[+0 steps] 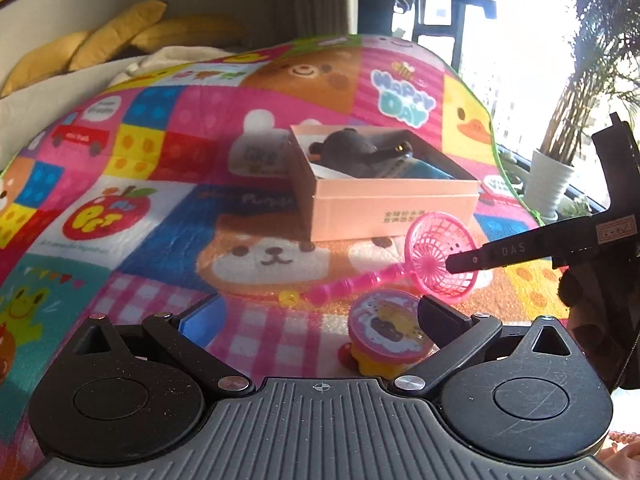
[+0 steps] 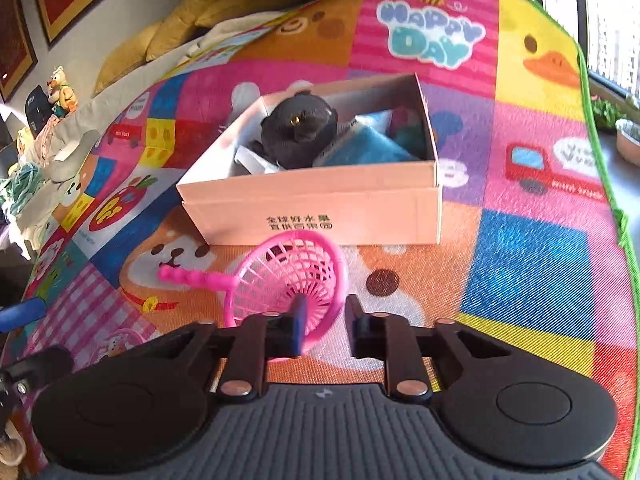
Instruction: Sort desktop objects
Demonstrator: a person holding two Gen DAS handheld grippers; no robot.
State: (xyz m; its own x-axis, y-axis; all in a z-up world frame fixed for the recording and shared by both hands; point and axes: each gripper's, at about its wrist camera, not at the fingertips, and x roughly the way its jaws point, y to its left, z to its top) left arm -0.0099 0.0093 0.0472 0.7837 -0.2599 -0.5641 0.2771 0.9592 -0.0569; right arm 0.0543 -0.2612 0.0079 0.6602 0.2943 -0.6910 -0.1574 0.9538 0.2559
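Pink net scoop (image 2: pixel 294 276) sits between right tongs (image 2: pixel 322 330), rim gripped.

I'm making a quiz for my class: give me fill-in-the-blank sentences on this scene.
The net is coloured ___. The dark plush lies inside the ___. The mat reads Happy ___.
Missing: pink; box; Day.
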